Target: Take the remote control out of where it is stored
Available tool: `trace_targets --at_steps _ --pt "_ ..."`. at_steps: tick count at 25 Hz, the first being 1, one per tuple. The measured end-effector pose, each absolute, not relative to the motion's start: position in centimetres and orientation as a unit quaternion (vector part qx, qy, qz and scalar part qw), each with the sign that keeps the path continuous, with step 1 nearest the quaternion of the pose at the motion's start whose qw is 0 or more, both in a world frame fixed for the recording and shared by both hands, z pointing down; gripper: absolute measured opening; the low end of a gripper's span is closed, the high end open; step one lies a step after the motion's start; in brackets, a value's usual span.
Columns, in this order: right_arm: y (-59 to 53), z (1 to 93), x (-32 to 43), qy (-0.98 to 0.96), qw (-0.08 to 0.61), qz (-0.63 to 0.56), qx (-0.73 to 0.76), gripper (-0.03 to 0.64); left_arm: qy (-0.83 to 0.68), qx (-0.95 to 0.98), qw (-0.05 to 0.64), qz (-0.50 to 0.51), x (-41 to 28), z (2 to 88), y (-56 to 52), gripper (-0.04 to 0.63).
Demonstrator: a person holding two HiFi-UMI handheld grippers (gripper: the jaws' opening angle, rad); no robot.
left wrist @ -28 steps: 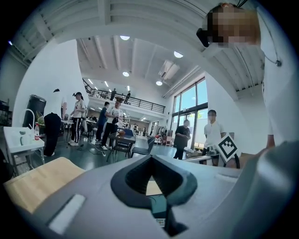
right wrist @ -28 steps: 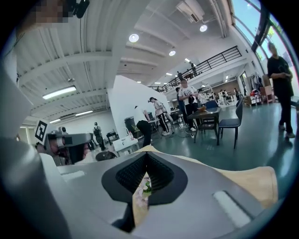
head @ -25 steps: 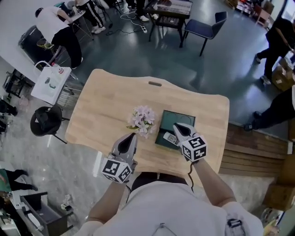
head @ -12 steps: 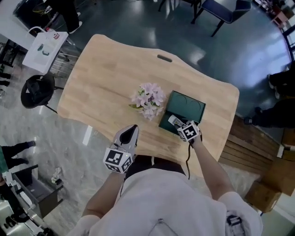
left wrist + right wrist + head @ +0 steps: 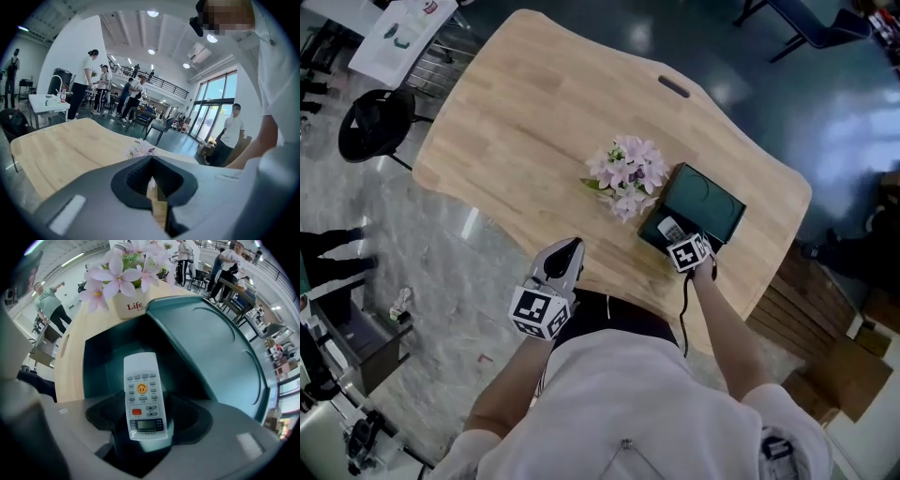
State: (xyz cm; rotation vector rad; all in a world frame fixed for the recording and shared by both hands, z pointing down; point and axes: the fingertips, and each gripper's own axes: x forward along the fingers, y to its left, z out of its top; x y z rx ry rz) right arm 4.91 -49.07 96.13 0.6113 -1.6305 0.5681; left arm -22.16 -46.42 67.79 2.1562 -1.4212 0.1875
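Head view sits high above me and looks steeply down, taking in the whole worktop point(image 5: 516, 122). Left gripper view rides low at the near edge, facing almost level across the worktop to the flowers point(image 5: 140, 149) and the hall behind. Right gripper view is close in, angled down into the green box point(image 5: 101, 359). All three share the flowers; head and right views share the box.
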Motion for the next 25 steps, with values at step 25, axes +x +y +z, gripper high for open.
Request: trace_targets --at_steps 25 --pt "-51.6 82.2 3.3 -0.798 0.459 0.201 0.336 0.273 -0.477 0.847 0.224 0.071 -20.1 63.6 -49.0 0.000"
